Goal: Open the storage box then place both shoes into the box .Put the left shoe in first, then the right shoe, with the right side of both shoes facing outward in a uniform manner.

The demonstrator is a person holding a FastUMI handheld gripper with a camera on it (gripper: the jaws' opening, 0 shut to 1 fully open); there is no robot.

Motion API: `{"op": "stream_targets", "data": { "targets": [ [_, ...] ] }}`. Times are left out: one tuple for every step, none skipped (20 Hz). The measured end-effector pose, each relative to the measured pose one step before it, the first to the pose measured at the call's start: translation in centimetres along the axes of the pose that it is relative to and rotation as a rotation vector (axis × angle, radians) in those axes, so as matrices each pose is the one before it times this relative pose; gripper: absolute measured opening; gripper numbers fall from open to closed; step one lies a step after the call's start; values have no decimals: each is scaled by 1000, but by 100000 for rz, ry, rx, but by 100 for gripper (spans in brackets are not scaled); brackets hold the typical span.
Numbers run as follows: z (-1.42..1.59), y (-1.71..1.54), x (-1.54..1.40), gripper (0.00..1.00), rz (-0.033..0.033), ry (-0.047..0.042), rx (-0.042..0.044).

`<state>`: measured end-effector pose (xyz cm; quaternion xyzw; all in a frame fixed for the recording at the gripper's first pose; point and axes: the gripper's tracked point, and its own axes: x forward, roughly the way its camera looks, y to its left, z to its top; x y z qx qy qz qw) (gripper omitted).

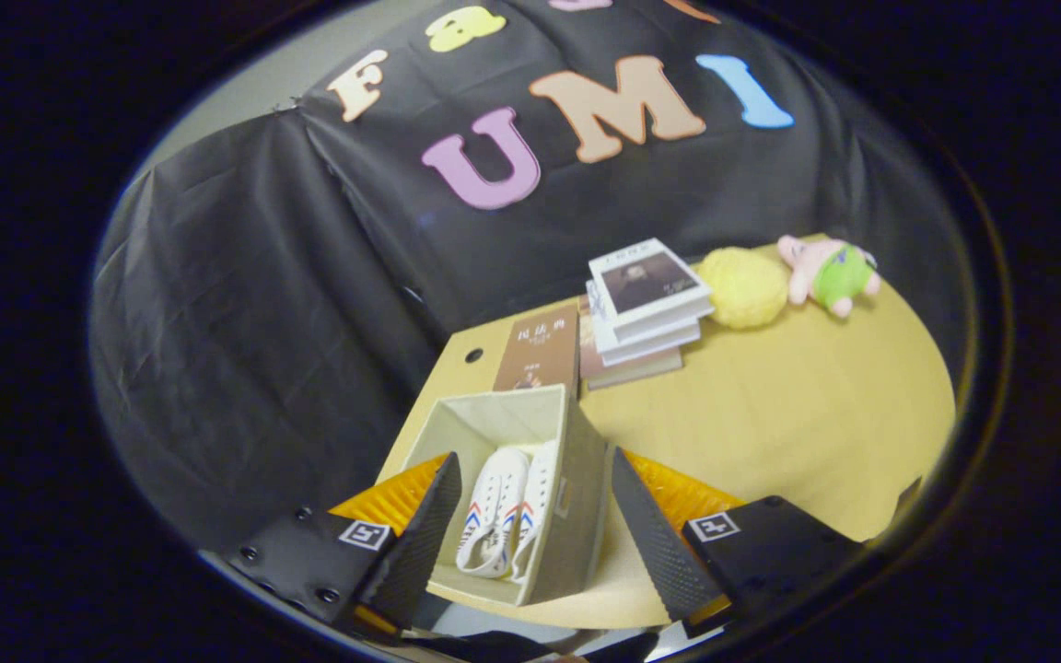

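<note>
Shoes (505,520), both white, lie side by side inside the open storage box (577,497) at the table's (770,414) near left corner. Gripper (530,543) fingers spread wide, holding nothing, straddling the box. Placing looks finished.

The left finger of the tongs (530,543) is covering the near left corner of the storage box (577,497). The box's wall is hiding the right shoe's (538,506) far side. The book (540,354) behind is being cut off by its rim.
</note>
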<state>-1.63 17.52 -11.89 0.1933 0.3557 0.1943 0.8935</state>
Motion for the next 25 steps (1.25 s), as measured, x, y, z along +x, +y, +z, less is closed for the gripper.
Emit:
{"op": "stream_targets", "data": {
  "targets": [
    [1290, -700, -1328, 100, -1264, -4705, -3685],
    [1205, -915, -1172, 100, -1636, -4754, -3397],
    [1391, -1200, -1083, 100, -2259, -5036, -3018],
    [1204, -1092, -844, 100, -2010, -4189, -1830],
    [1325, -1054, -705, 100, -1674, -4787, -1460],
    [1289, -1045, -889, 100, -1622, -4469, -1116],
    [1217, -1356, -757, 100, -2587, -4267, -1099],
    [1050, -1475, -623, 100, -2863, -4235, -1207],
    [984, -1333, -519, 100, -2938, -4147, -1353],
    [911, -1520, -224, 100, -3201, -4128, -1070],
    [693, -1362, -224, 100, -3075, -3573, -591],
    [514, -1076, 31, 100, -1936, -2547, -229],
    [247, -875, -106, 100, -1497, -1860, 260],
    [161, -748, 82, 100, -792, -766, 33],
    [202, -805, -85, 100, -1364, -671, 16],
    [342, -424, 83, 100, 228, -979, 603],
    [381, -181, 75, 100, 253, -864, 929],
    [347, -332, 248, 100, -100, -1050, 980],
    [408, -157, 283, 100, 314, -983, 526],
    [-142, -235, 189, 100, 90, 278, -82],
    [-138, -129, 265, 100, 243, 342, -357],
    [11, -33, 196, 100, 213, 382, -512],
    [35, 55, 259, 100, 456, 182, -526],
    [6, 196, 151, 100, 647, 220, -451],
    [170, 111, 195, 100, 252, -841, -548]
  ]
}}
